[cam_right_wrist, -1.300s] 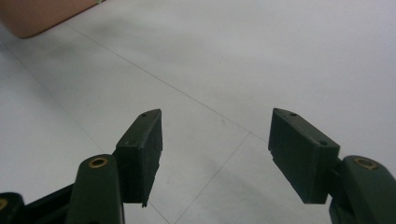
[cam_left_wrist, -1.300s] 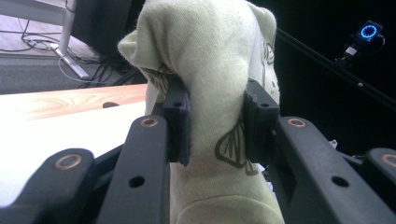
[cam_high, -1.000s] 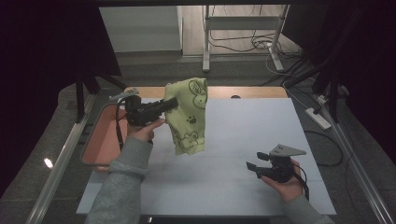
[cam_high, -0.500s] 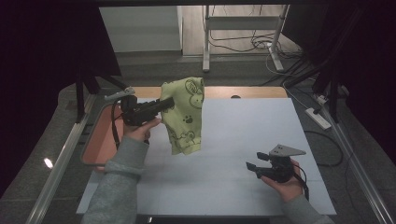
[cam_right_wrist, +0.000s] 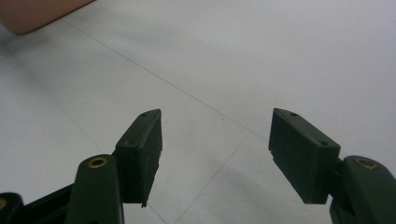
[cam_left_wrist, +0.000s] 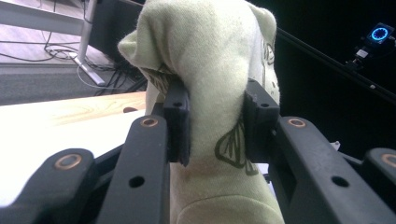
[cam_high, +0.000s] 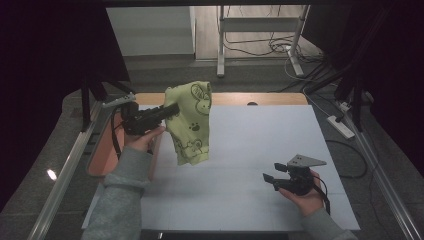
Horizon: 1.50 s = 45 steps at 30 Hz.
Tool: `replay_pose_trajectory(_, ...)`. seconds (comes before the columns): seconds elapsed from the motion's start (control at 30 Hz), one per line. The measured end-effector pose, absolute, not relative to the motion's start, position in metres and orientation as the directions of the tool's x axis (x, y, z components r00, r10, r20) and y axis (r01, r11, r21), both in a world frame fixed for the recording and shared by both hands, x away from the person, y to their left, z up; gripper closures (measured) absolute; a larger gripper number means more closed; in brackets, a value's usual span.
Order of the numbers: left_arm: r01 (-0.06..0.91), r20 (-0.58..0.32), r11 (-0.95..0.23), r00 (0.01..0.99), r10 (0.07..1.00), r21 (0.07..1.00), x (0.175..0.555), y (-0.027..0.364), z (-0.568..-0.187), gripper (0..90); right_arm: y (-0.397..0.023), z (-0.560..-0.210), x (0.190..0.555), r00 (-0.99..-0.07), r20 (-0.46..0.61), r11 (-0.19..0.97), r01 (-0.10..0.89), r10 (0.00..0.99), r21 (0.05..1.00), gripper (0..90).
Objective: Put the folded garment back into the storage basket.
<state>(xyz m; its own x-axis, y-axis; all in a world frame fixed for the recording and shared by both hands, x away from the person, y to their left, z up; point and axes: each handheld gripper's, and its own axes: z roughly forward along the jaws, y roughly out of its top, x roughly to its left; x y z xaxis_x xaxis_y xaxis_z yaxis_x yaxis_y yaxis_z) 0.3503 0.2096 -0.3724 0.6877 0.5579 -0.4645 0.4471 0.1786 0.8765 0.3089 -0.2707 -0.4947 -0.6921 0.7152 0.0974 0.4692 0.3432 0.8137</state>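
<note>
A pale green cloth (cam_high: 191,122) with dark cartoon prints hangs in the air over the left part of the white table (cam_high: 260,135). My left gripper (cam_high: 172,108) is shut on its upper part, and the rest droops down. In the left gripper view the bunched cloth (cam_left_wrist: 215,70) sits squeezed between both pads (cam_left_wrist: 177,122) of the left gripper (cam_left_wrist: 212,123). My right gripper (cam_high: 271,177) rests low at the table's front right, held in a hand. Its jaws stand open in the right gripper view, right gripper (cam_right_wrist: 215,156), with bare table between them.
An orange-brown tray (cam_high: 102,155) lies along the table's left edge, partly under my left arm. A metal rail (cam_high: 65,175) runs along the left side. Cables and a metal stand (cam_high: 260,40) lie on the floor beyond the table.
The left gripper has carried the cloth a little to the left and up. The right gripper has stayed where it was.
</note>
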Motion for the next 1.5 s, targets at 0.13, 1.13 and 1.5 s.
replay_pose_trajectory(0.13,0.445,-0.468,0.187,0.685,0.559,0.876,0.348,0.215,-0.372,67.3,-0.27,-0.495,0.31,-0.693,0.097,0.344,0.468,0.714,0.814,36.0)
replay_pose_trajectory(1.13,0.423,-0.474,0.228,0.682,0.557,0.877,0.333,0.238,-0.364,67.3,-0.268,-0.498,0.312,-0.687,0.096,0.352,0.482,0.721,0.802,35.8)
replay_pose_trajectory(1.5,0.414,-0.477,0.248,0.671,0.567,0.876,0.329,0.252,-0.362,67.3,-0.267,-0.5,0.314,-0.687,0.097,0.355,0.485,0.72,0.8,35.8)
